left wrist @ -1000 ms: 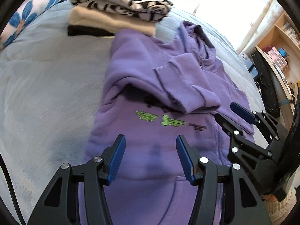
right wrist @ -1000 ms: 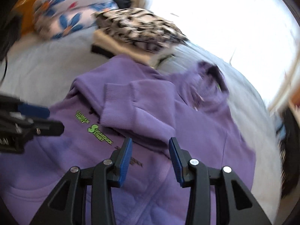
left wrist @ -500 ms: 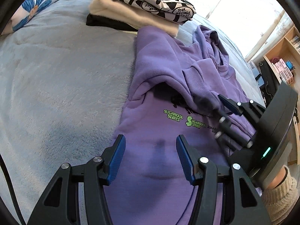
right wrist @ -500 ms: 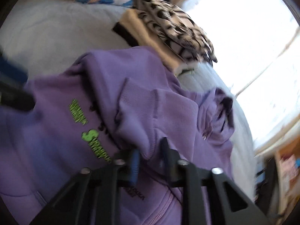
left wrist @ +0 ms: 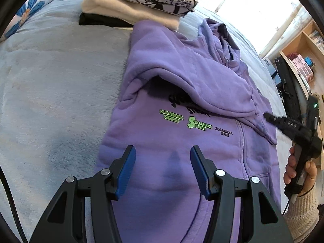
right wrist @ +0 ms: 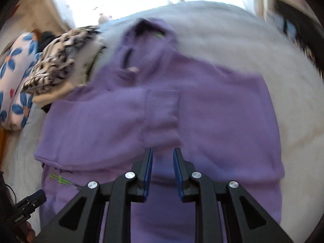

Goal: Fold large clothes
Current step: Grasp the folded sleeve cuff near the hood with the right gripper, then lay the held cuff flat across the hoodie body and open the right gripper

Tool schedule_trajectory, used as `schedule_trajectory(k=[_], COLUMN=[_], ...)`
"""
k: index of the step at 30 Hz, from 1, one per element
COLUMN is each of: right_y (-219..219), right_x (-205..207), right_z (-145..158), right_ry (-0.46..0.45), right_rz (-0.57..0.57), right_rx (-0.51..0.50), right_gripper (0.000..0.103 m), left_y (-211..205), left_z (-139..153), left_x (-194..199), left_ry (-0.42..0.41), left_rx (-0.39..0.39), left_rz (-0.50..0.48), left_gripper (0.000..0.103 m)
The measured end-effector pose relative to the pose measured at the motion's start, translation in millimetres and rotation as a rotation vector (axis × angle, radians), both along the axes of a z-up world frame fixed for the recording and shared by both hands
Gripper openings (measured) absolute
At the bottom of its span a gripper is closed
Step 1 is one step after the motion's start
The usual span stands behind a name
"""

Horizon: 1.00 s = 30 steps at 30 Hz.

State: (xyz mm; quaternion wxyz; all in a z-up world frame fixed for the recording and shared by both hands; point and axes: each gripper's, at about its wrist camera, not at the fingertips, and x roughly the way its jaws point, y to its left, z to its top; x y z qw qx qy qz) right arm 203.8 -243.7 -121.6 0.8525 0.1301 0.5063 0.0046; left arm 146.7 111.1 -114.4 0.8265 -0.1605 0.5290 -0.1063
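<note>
A purple zip hoodie (left wrist: 172, 135) with green lettering lies face up on a pale blue bedspread (left wrist: 50, 81), hood (left wrist: 218, 32) at the far end. My left gripper (left wrist: 162, 148) hovers open over its lower front, with nothing between the fingers. One sleeve (left wrist: 212, 85) is folded across the chest toward the right. My right gripper (right wrist: 163, 151) is shut on the lower edge of that sleeve's ribbed cuff (right wrist: 162, 109). In the left wrist view the right gripper (left wrist: 266, 115) meets the sleeve end at the hoodie's right side, with a hand (left wrist: 299, 172) holding it.
A stack of folded clothes (left wrist: 141, 2), black-and-white print on top, sits at the hoodie's far left shoulder. A blue-flowered pillow (right wrist: 16, 70) lies beyond it. Wooden shelves (left wrist: 303, 60) and dark furniture stand off the bed's right side.
The right gripper narrowed onto the sleeve cuff, rolled, and swung to the hoodie's right side, drawing the sleeve across the chest. The left gripper stayed open in place.
</note>
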Motion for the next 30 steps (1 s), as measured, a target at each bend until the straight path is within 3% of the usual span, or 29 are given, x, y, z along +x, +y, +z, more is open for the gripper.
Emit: schedule_trajectory(k=[3,5,10,14,21,22,23,25,27,30], right_y=[-29.8,-39.4,-48.2,-37.5,-12.9,-8.5,-2.8,3.1,3.2,-14.6], right_x=[-4.4,-0.2,29.1,61.3,90.6,91.1,90.9,88.5,82.6,77.3], right_z=[-10.2,-9.8,-14.0,-23.4,-33.4,-31.3,-28.0,-18.9,-0.6,12.2], right_ry=[0.013,-0.005,-0.021,-0.003,0.000,-0.003,-0.012,-0.030,-0.103,-0.163], right_rz=[-0.051,-0.076,-0.082,-0.056,0.026,0.049,0.089,0.113,0.104,0.006], right_rx=[0.114,0.152,0.243,0.246,0.176,0.143,0.124,0.073,0.023,-0.037], right_gripper=[0.027,0.040,0.043,0.043,0.047,0.037,0.009,0.009,0.009,0.009], left_y=[-3.5,-4.7,-2.0,3.7,19.2,18.2,17.3,14.5,9.9,5.0], left_z=[2.9,5.2,14.0,24.8,31.4,29.4,27.0,19.7,14.4,7.3], left_x=[1.9,4.7,17.8,37.7,87.8,95.5,101.9,111.2,115.6,116.0], left_ry=[-0.011,-0.017,-0.046,-0.105,-0.112,-0.106,-0.098,-0.075,-0.065,-0.060], left_rx=[0.009,0.021,0.059,0.165,0.222,0.241,0.253,0.278,0.283,0.277], left_rz=[-0.009,-0.008,0.003,0.038,0.133,0.139,0.140,0.146,0.141,0.127], left_gripper=[0.055,0.055,0.055,0.055,0.055,0.055,0.055,0.055,0.055,0.055])
